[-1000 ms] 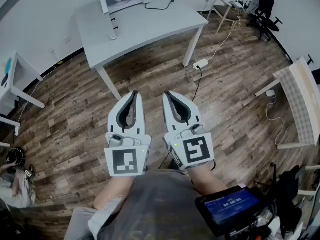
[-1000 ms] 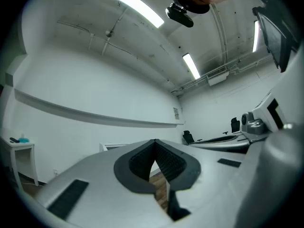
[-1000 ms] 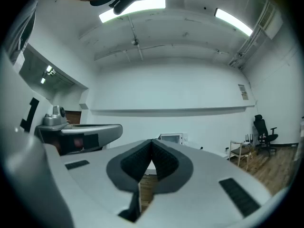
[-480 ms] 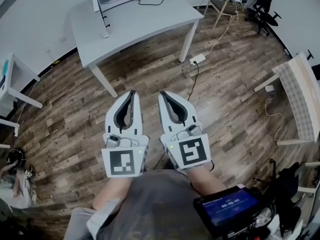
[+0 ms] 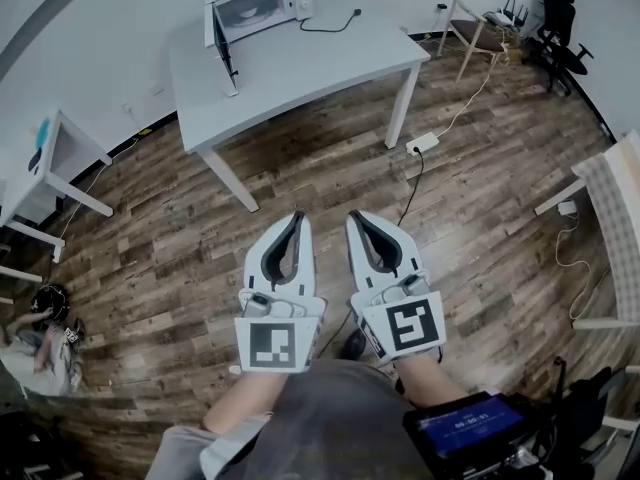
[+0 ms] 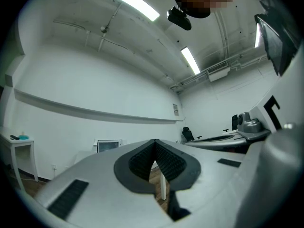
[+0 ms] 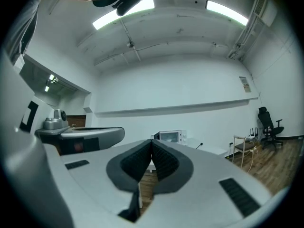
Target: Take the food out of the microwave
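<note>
Compared with half a second earlier, the head view had shifted: the table (image 5: 330, 63) and the microwave (image 5: 262, 4) on its far corner sat lower and further right in the picture. So did the two grippers, which were side by side over the wooden floor (image 5: 180, 238) as before, well short of the table. The left gripper (image 5: 296, 218) and the right gripper (image 5: 353, 216) both pointed toward the table. Their jaws were clenched tip to tip with nothing between them, unchanged from the earlier pictures, and each gripper view showed its ribbed pads meeting at the front. The microwave was white, with its control panel at the right end and its dark door (image 5: 226, 53) swung wide open to the left, out over the table top. Inside the lit cavity the food (image 5: 250, 10) showed only as a pale rounded shape, too small to make out further. A black cable (image 5: 330, 23) ran from the microwave across the table top. A white power strip (image 5: 425, 143) lay on the floor just beside the table's near right leg.
</note>
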Motion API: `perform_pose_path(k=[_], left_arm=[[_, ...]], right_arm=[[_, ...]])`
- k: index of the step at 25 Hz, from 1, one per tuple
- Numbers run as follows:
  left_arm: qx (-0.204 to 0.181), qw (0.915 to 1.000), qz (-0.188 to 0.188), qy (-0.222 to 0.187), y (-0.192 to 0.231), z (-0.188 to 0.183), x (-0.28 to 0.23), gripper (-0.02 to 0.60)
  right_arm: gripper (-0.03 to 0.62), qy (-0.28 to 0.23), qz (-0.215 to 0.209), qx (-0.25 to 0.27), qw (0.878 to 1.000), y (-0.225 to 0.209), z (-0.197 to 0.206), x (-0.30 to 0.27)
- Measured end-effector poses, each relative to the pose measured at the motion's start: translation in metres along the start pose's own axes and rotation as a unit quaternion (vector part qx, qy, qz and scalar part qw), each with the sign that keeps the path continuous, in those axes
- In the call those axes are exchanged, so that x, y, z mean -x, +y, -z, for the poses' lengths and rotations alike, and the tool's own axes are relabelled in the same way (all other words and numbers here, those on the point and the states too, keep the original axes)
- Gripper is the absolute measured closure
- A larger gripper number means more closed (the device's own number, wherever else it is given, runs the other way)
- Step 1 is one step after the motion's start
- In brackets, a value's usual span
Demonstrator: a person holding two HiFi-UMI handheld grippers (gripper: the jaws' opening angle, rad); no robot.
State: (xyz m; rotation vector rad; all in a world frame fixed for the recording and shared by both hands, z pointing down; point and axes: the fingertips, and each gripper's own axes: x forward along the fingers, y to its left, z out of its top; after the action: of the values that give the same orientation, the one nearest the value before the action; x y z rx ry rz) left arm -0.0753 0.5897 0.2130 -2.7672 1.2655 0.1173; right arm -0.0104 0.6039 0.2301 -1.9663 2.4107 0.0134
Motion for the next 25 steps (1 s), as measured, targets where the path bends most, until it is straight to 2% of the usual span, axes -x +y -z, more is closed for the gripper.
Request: perform_pose_path(k=[4,9,14,18,25], left_arm=[[0.0,0.9997,-0.002,0.023,0.003,0.012,-0.011,0.574],[0.01,0.9995,-0.002,0.029,0.026,0.027,-0.046,0.574],[0.034,0.9993,0.0,0.017,0.081,0.045,-0.11,0.574],[0.023,0.9996,0.014,0.006,0.125,0.047,-0.165,0.574],[0.034,0.9992,0.019,-0.001,0.196,0.047,-0.23,0.574]], right_arm=[[0.588,0.004,-0.013,-0.01,1.0,-0.005,0.007,-0.015],[0.588,0.015,-0.016,-0.011,1.0,-0.018,0.018,-0.055],[0.588,0.018,-0.007,-0.005,1.0,-0.035,0.028,-0.13],[0.588,0.011,0.0,0.004,1.0,-0.047,0.026,-0.197],[0.588,0.008,-0.008,0.012,1.0,-0.052,0.011,-0.3]])
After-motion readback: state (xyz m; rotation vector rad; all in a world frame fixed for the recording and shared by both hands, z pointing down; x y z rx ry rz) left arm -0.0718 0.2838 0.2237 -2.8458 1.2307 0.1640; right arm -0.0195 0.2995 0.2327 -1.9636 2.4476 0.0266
